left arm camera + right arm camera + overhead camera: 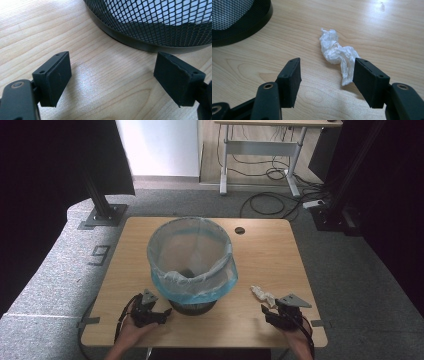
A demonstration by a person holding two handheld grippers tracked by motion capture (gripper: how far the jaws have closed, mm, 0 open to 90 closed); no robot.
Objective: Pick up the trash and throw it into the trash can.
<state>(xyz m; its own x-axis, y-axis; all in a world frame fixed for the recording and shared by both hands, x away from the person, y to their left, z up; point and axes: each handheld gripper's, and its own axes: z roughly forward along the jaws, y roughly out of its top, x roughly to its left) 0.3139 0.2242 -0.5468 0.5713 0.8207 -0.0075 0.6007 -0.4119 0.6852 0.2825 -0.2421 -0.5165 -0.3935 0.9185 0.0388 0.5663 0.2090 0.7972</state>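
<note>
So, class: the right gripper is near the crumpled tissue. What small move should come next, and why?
Probably ease the right gripper forward so its open jaws straddle the crumpled tissue. The tissue lies on the table, mostly just ahead of the jaws, not yet gripped.

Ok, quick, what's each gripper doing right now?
Left gripper: open, nothing between its fingers, beside the mesh bin.
Right gripper: open, holding nothing, at the crumpled tissue.
</note>
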